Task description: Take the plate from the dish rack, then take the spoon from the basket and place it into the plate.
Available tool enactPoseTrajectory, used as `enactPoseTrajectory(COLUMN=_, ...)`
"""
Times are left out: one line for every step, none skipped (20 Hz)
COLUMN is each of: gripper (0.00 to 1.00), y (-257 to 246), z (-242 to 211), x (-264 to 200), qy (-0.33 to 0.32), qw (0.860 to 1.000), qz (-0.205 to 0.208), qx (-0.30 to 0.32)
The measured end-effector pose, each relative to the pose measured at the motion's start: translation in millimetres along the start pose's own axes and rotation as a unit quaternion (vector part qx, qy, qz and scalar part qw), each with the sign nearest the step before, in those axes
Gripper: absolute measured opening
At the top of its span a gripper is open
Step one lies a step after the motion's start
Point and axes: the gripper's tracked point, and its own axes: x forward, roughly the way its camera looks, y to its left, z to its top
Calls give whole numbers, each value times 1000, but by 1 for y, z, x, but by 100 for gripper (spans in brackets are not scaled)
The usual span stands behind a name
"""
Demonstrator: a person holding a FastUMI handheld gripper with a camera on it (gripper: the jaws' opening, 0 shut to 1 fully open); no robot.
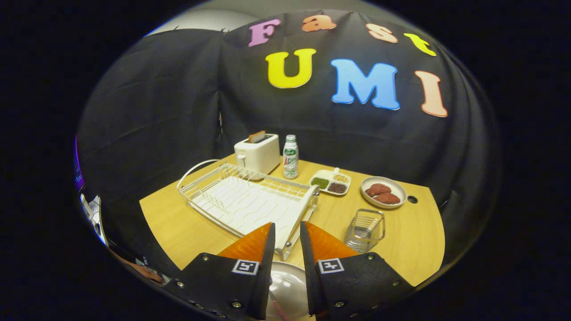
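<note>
The white wire dish rack stands on the wooden table with no plate in its slots. A pale round plate lies low between the bases of my fingers, apparently flat on the table under the gripper. My gripper is open by a narrow gap, with nothing between the fingertips, which hover over the rack's near corner. The small wire basket stands just beyond the right finger; something pale, probably the spoon, lies inside it, hard to make out.
Behind the rack stand a white toaster with a slice of bread and a small bottle. A divided tray of grains and a bowl of brown patties sit beyond the basket, by a hole in the table.
</note>
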Motion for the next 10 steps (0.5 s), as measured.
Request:
enactPoseTrajectory(gripper=34, y=-14, z=14, x=-9, qy=-21, qw=999, qz=-22, qx=12)
enactPoseTrajectory(gripper=34, y=-29, z=29, x=-19, qy=-42, qw=998, qz=-43, qx=22)
enactPoseTrajectory(gripper=34, y=-47, z=44, x=-29, qy=-61, qw=996, qz=-62, qx=31)
enactPoseTrajectory(gripper=34, y=-61, z=56, x=-39, qy=-77, qw=993, qz=-82, qx=37)
enactPoseTrajectory(gripper=34, y=-74, z=67, x=-50, qy=-93, qw=990, qz=-100, qx=41)
enactPoseTrajectory(gripper=34, y=-86, z=78, x=-61, qy=-109, qw=986, qz=-117, qx=44)
enactPoseTrajectory(gripper=34, y=-97, z=89, x=-74, qy=-131, qw=981, qz=-136, qx=48)
enactPoseTrajectory(gripper=38, y=-109, z=98, x=-80, qy=-151, qw=975, qz=-153, qx=51)
enactPoseTrajectory(gripper=99, y=-119, z=96, x=-84, qy=-151, qw=973, qz=-166, qx=50)
enactPoseTrajectory(gripper=94, y=-125, z=92, x=-88, qy=-150, qw=972, qz=-175, qx=52)
